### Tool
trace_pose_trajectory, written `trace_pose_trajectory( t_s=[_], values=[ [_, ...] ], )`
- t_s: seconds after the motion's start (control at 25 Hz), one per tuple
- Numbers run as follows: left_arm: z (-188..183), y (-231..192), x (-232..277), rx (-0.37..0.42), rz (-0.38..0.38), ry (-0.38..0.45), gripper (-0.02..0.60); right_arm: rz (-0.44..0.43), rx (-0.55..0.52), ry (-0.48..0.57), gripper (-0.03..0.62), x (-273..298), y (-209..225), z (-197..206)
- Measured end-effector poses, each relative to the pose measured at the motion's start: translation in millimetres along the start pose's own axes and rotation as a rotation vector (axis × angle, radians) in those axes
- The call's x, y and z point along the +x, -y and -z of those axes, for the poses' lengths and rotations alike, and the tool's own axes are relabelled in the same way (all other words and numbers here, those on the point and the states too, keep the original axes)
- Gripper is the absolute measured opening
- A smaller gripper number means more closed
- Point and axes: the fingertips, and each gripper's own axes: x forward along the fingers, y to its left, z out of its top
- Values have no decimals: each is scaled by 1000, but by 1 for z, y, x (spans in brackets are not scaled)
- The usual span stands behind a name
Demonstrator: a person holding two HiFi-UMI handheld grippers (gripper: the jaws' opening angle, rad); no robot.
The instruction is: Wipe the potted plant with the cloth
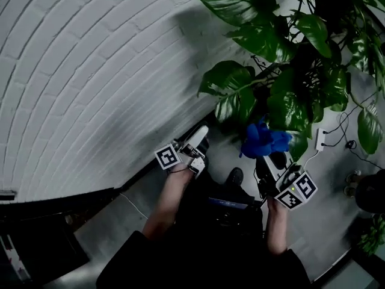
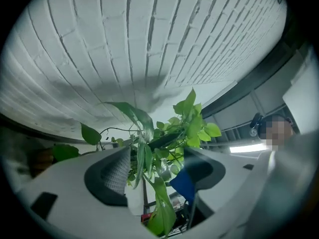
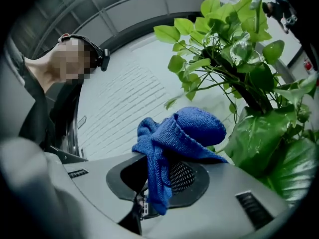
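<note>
- Shows the left gripper (image 2: 158, 173) across the bottom of the frame, jaws wide apart, gripping nothing.
- Frames leaves of the potted plant (image 2: 187, 121) in that gap, centre.
- Catches a blue patch of cloth (image 2: 184, 184) beside the right-hand jaw.
- Fills the upper frame with white brick wall (image 2: 124, 44).

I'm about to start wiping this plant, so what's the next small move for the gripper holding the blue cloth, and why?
Probably ease the right gripper toward the large leaf beside it until the cloth touches. Its jaws are shut on the cloth, which sits close to that leaf, seemingly not touching; the left gripper is open and empty.
</note>
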Motion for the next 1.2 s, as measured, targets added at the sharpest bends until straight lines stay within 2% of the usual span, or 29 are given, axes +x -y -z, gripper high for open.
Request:
trace_pose_trajectory(
  t_s=[0.24, 0.44, 0.64, 0.72, 0.92, 1.0, 1.08, 1.2],
  values=[
    [-14, -35, 40, -100, 41, -135, 337, 189, -46, 32, 106, 25, 15, -2],
    [-28, -45, 56, -140, 116, -271, 337, 356, -90, 20, 106, 59, 26, 4],
    [-11, -66, 70, -230, 157, -403, 336, 543, -148, -5, 106, 66, 21, 15],
    [-8, -67, 78, -238, 176, -435, 306, 588, -152, -22, 106, 68, 23, 18],
    [-8, -70, 76, -296, 191, -441, 60, 614, -208, -79, 106, 94, 46, 8],
    [-12, -67, 77, -292, 217, -437, 23, 583, -233, -98, 106, 118, 68, -1],
    [-16, -61, 79, -288, 249, -434, 21, 541, -246, -125, 106, 145, 93, -3],
    [-18, -53, 81, -305, 281, -416, 20, 512, -240, -235, 106, 168, 135, 23]
  ],
)
